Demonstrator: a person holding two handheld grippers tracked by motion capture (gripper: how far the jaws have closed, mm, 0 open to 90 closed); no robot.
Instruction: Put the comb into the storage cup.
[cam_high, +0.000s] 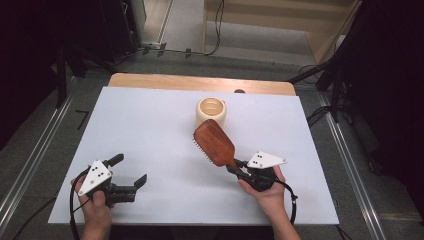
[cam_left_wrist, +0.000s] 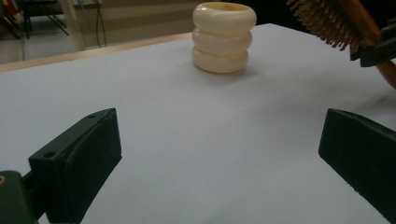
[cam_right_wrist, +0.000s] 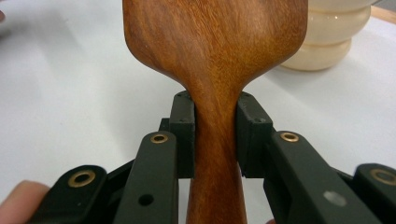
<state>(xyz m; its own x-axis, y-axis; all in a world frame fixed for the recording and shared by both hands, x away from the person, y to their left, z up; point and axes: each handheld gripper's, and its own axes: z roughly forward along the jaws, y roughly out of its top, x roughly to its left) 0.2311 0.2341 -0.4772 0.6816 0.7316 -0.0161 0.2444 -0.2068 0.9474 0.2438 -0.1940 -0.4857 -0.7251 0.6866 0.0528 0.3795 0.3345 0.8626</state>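
Gripping: right gripper (cam_right_wrist: 215, 135) clamped on hairbrush (cam_high: 215, 142) handle, bristles angled down, head just before cup (cam_high: 211, 111)
Waiting: left gripper (cam_high: 131, 172) wide, holding nothing, well left of cup

I see the wooden paddle hairbrush (cam_high: 215, 143) held off the bench by its handle, bristles facing down-left, head tilted toward the cream ribbed cup (cam_high: 211, 111).

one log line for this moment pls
right gripper: shut on hairbrush handle | left gripper: open, empty | cream holder: upright behind brush
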